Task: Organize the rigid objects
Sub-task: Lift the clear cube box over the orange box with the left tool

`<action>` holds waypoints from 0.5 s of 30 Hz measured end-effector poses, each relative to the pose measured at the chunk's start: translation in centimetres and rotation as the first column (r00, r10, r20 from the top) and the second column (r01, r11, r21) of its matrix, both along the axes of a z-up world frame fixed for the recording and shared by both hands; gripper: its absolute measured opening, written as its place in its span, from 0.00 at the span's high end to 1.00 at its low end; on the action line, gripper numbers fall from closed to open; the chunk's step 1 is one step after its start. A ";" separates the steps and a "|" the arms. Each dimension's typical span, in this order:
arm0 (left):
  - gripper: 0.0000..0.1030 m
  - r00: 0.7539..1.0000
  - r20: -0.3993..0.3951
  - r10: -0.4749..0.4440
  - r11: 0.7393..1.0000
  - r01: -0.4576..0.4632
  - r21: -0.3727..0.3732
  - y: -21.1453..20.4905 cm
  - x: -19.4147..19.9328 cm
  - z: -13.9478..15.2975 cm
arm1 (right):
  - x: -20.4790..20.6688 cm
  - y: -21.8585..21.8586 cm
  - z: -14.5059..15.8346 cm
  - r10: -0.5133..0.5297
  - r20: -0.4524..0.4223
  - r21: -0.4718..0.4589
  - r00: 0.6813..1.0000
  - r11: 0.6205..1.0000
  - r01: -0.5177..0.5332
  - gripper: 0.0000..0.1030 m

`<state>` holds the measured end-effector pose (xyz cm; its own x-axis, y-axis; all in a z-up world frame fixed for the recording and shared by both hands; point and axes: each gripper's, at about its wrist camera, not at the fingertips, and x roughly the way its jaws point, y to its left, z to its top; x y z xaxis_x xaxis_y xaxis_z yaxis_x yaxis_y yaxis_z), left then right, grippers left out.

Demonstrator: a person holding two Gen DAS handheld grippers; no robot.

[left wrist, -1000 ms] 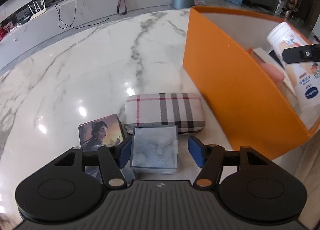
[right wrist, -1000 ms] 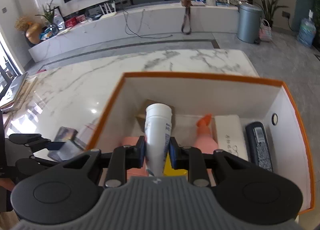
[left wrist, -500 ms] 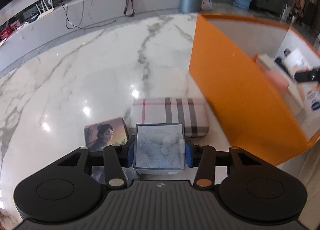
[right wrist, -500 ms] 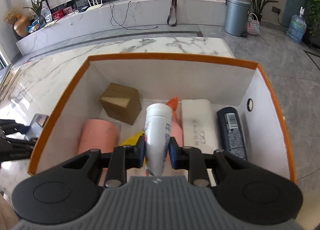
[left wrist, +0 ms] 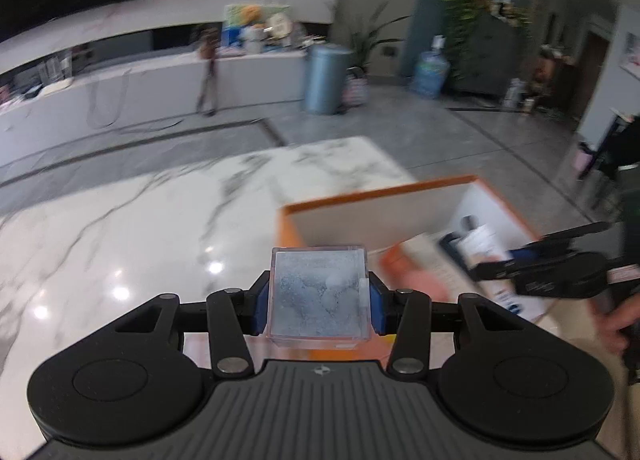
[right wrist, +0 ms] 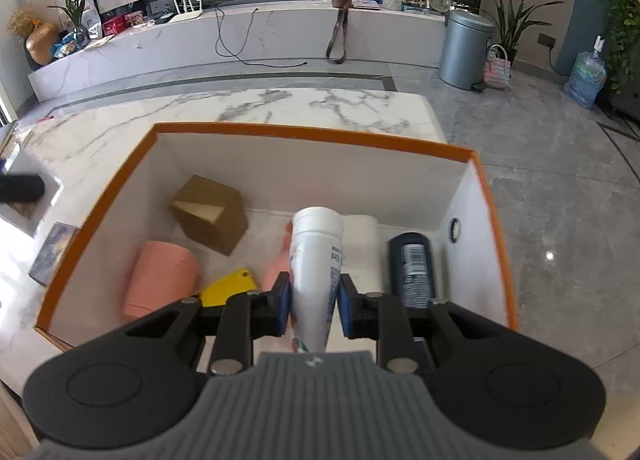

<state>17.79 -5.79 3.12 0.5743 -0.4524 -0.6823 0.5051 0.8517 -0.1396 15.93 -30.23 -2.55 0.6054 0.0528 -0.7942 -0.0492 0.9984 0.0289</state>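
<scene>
The open orange-rimmed cardboard box (right wrist: pixel 316 136) stands on the white marble desk (right wrist: pixel 120 120), toward its right end. Inside, a brown cardboard cube (right wrist: pixel 210 214) sits far left with a pink cylinder (right wrist: pixel 162 280) near it, a yellow flat piece (right wrist: pixel 228 286) just right of the cylinder, and a dark blue bottle (right wrist: pixel 412 268) lies along the right wall. Left of the box, a small picture card box (right wrist: pixel 52 252) rests on the desk.

Each black claw (left wrist: pixel 318 310) (right wrist: pixel 313 306) has blue pads, silver pivot screws and a ribbed grey body.
</scene>
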 end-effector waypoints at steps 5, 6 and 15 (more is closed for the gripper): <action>0.49 0.996 -0.008 -0.089 0.996 0.089 -0.024 -4.3 0.3 0.0 | 0.2 -1.3 -0.3 0.000 -0.025 -0.030 1.000 1.000 -0.001 0.77; 0.49 0.994 -0.015 -0.108 0.994 0.107 -0.022 -5.3 0.5 -0.4 | 0.3 -1.6 -0.4 -0.002 -0.031 -0.038 1.000 0.999 0.000 0.77; 0.49 0.973 -0.132 -0.191 0.982 0.191 -0.015 -10.1 1.1 -4.7 | 1.4 -2.8 -2.0 0.028 -0.079 -0.019 0.996 0.999 -0.029 0.77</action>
<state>18.93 -15.90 -1.56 0.3820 -0.5467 -0.7452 0.6350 0.7411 -0.2181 17.38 -33.00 -4.52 0.5394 0.0528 -0.8404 -0.0761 0.9970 0.0138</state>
